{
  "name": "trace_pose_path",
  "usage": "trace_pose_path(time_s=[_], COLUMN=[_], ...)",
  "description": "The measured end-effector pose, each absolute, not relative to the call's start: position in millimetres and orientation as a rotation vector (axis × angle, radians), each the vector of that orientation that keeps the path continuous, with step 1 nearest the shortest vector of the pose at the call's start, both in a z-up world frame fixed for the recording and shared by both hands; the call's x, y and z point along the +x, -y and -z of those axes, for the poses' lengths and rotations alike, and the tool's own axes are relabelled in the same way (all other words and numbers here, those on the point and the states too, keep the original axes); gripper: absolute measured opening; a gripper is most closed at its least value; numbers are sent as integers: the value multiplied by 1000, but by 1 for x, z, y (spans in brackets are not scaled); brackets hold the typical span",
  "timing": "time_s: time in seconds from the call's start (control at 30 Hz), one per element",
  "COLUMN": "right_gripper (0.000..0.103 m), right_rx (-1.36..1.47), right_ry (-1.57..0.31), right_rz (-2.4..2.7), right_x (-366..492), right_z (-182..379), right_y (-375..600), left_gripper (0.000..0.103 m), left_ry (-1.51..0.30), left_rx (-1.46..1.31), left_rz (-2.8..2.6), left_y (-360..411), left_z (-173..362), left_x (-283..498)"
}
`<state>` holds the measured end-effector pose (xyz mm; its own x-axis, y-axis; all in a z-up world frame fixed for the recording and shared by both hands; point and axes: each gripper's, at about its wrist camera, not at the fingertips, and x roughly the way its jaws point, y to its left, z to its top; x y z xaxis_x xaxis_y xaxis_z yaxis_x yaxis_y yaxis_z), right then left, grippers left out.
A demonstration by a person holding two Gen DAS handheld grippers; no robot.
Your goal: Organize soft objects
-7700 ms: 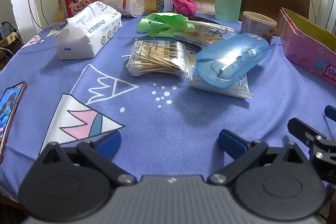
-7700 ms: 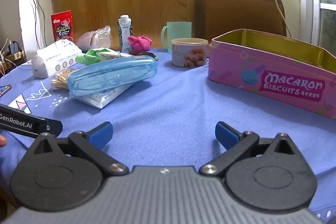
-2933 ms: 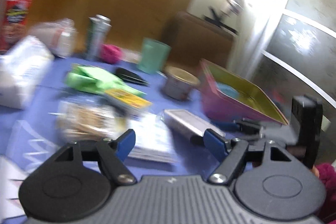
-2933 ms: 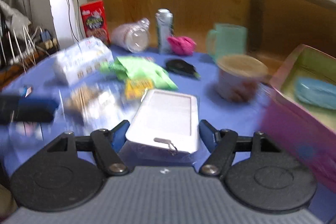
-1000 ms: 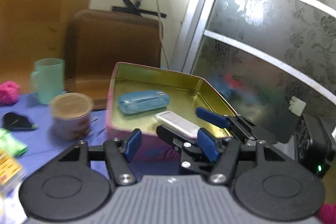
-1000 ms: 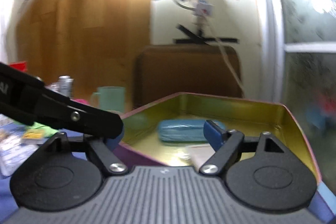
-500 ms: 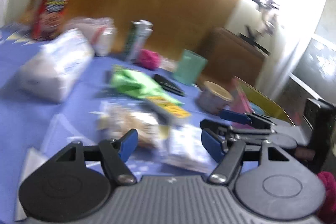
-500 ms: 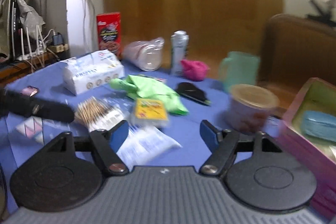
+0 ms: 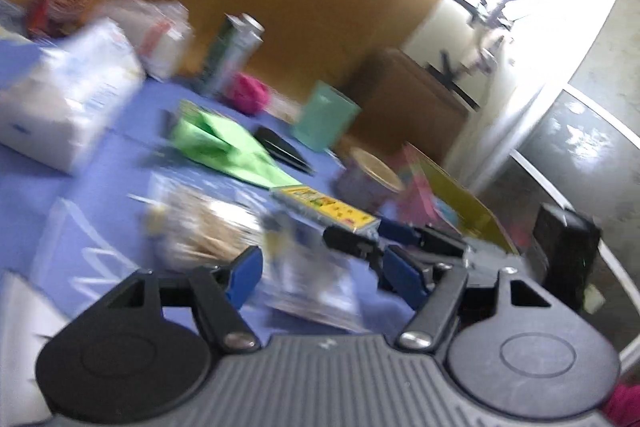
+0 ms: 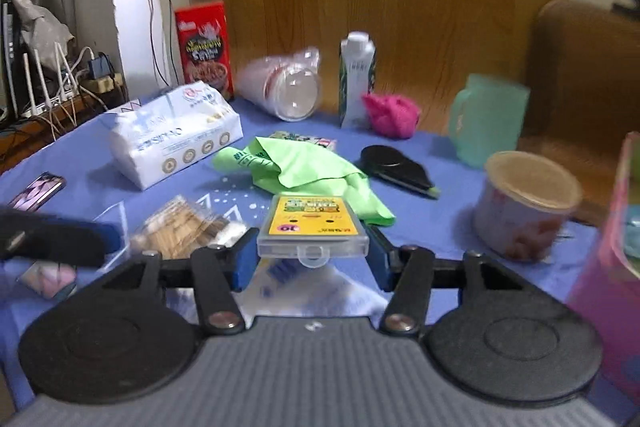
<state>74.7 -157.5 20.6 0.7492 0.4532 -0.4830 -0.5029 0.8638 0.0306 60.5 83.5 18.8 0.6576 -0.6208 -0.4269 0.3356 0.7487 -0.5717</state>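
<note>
A clear flat box with a yellow label [image 10: 312,223] lies between the blue pads of my right gripper [image 10: 312,259]. Its jaws are closing, and both pads rest against the box's sides. The box lies on a white-and-blue packet [image 10: 304,287]. In the blurred left wrist view my left gripper [image 9: 324,275] hangs open over that packet [image 9: 312,283], gripping nothing, with the right gripper's fingers [image 9: 360,243] just ahead. A green bag [image 10: 304,167], a bag of cotton swabs [image 10: 184,227], a tissue pack [image 10: 172,135] and a pink fluffy thing [image 10: 390,115] lie on the blue tablecloth.
The pink biscuit tin [image 10: 608,267] stands at the right edge, a snack tub [image 10: 528,203] and teal mug [image 10: 488,119] beside it. A black case [image 10: 396,167], a carton [image 10: 358,79], lying plastic cups [image 10: 284,87], a red box [image 10: 206,47] and a phone [image 10: 36,191] are around.
Both grippers swung from over the tin back to the cluttered table. The right gripper's jaws have narrowed onto the yellow-labelled box, which was not between them half a second ago.
</note>
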Motion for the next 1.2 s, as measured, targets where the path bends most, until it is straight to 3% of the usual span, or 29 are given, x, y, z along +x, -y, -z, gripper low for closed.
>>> trace_pose_path(time_s=[0.3,0.4,0.53,0.6,0.9,1.2], right_gripper=[58,58,58,58,58,59], right_rx=[57,123,122,107,77,123], right_ry=[-536,-546,-534,-511,-255,-282], right_rz=[-459,-449,-421,-402,-292,-146], right_x=[9,-5,-18,-21,-21,54], right_z=[-3,6,16,16,-27,-28], right_y=[231,246,253,256,293,334], left_gripper=[69,62,36,33,32,33], left_ry=[-889,-934,-937,-939,-721,-728], left_rx=[-384,-346,-316,-321,-167,-61], left_rz=[772,777,757,775,867,807], left_y=[23,49,64,69,137,210], left_z=[6,17,16,11,-67,-49], left_x=[77,80,82,81,98,162])
